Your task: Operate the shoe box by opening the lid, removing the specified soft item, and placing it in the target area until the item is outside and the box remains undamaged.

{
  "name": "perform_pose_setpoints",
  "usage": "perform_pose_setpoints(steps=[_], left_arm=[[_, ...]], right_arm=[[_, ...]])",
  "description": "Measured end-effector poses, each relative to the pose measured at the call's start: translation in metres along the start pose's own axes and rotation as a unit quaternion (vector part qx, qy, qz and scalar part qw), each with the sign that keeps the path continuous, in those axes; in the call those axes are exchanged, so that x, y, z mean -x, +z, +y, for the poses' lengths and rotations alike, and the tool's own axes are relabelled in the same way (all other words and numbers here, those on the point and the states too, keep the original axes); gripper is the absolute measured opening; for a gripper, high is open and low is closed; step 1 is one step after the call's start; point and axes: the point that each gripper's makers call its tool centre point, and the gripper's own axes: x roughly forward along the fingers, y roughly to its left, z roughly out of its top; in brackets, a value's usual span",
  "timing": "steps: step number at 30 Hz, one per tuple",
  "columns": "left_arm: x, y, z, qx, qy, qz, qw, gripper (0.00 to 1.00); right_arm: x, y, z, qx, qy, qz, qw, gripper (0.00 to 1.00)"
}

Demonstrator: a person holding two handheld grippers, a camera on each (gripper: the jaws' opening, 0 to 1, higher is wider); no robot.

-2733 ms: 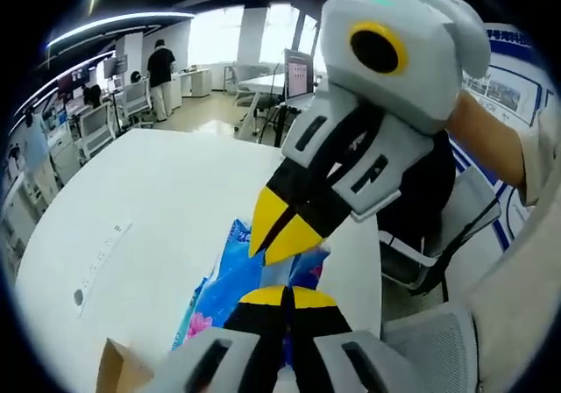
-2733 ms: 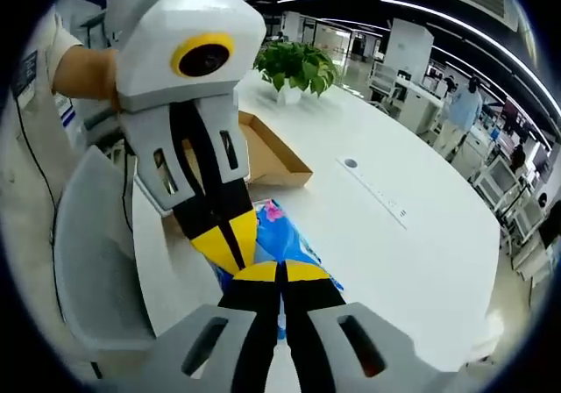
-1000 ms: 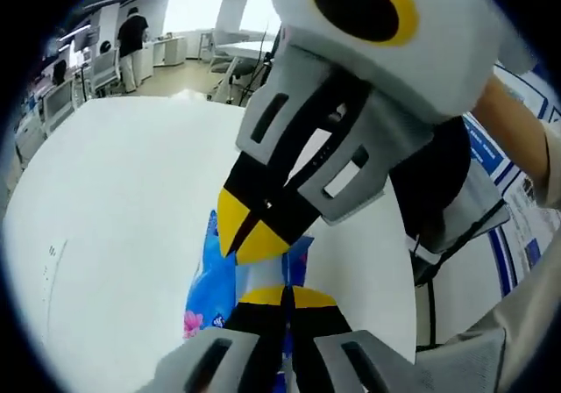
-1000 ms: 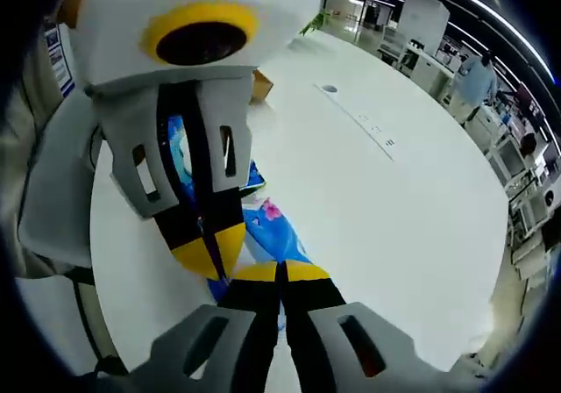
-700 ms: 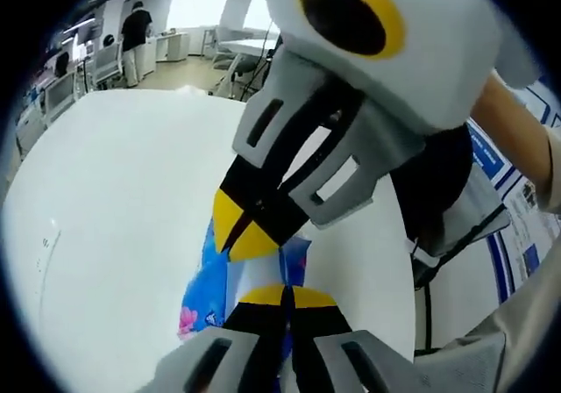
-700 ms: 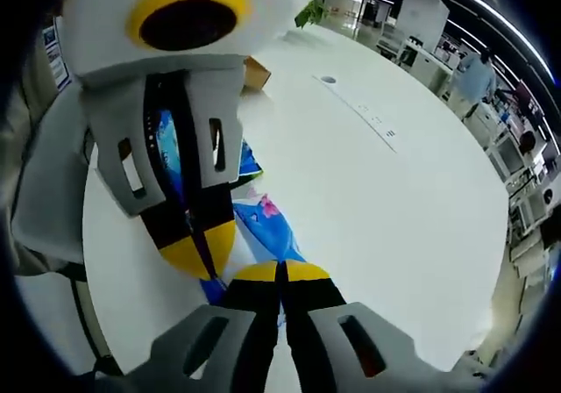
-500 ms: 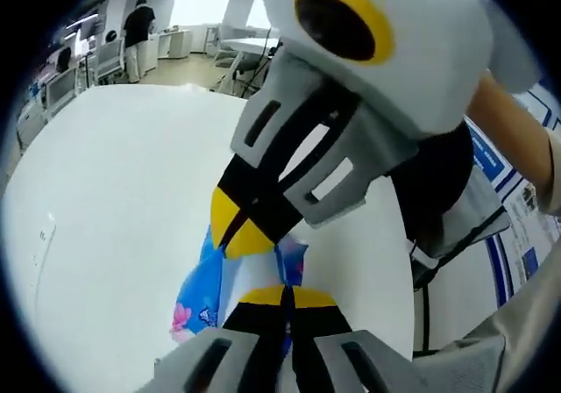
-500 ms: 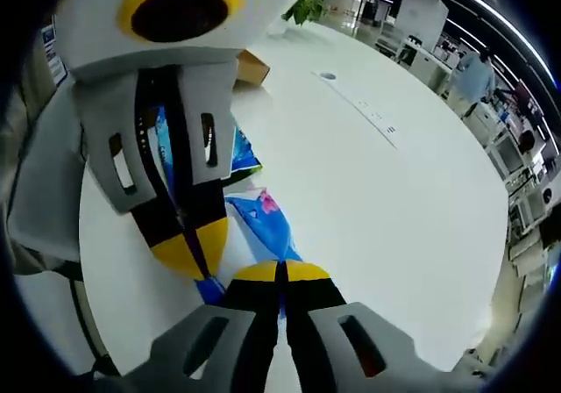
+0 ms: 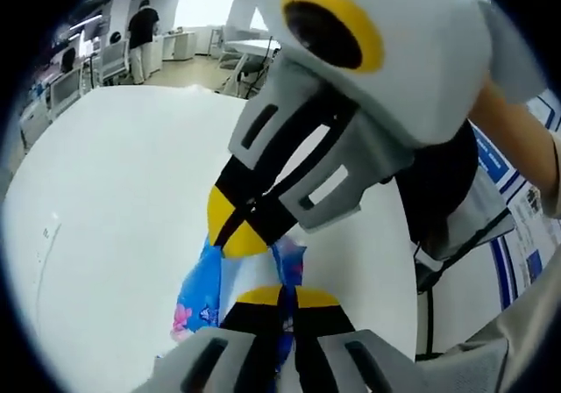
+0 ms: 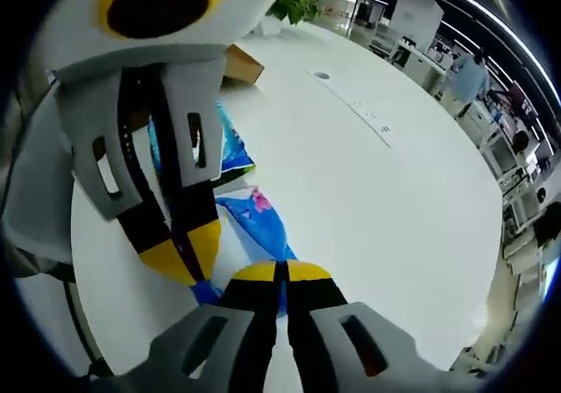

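Note:
A blue soft packet with pink flowers (image 9: 203, 281) is held over the white table (image 9: 114, 174) between both grippers. My left gripper (image 9: 280, 295) is shut on one end of it. My right gripper (image 9: 238, 232) comes down from the upper right and is shut on the packet close by. In the right gripper view the packet (image 10: 265, 221) runs from my right gripper (image 10: 279, 272) up behind the left gripper (image 10: 182, 251). The brown cardboard shoe box (image 10: 243, 64) lies farther back on the table, mostly hidden by the left gripper.
A potted plant (image 10: 294, 5) stands beyond the box. A socket strip (image 10: 364, 112) is set into the table top. A dark chair (image 9: 451, 200) and the person's sleeve sit at the table edge. People stand far off by desks (image 9: 145, 29).
Both grippers stay shut on the packet. Each looms larger in the other's view, and the shoe box now lies farther back than 2.7 s ago.

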Motion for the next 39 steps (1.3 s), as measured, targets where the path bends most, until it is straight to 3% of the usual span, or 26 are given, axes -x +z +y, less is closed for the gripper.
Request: perform_pose_setpoints(steps=[8,21,25,39], left_arm=[[0.014,0.003,0.004,-0.02,0.018,-0.001,0.9996,0.13],[0.062,-0.012,-0.011,-0.036,0.04,-0.007,0.9985,0.26],[0.081,-0.02,-0.016,-0.035,0.045,-0.01,0.9983,0.29],[0.146,-0.064,-0.028,0.006,0.086,-0.064,0.9943,0.35]], right_arm=[[0.015,0.003,0.0,-0.012,-0.028,-0.005,0.9995,0.11],[0.047,0.016,0.018,-0.042,-0.048,-0.016,0.9979,0.24],[0.054,0.019,0.027,-0.048,-0.043,-0.017,0.9978,0.3],[0.075,0.06,0.064,-0.045,-0.021,-0.05,0.9975,0.42]])
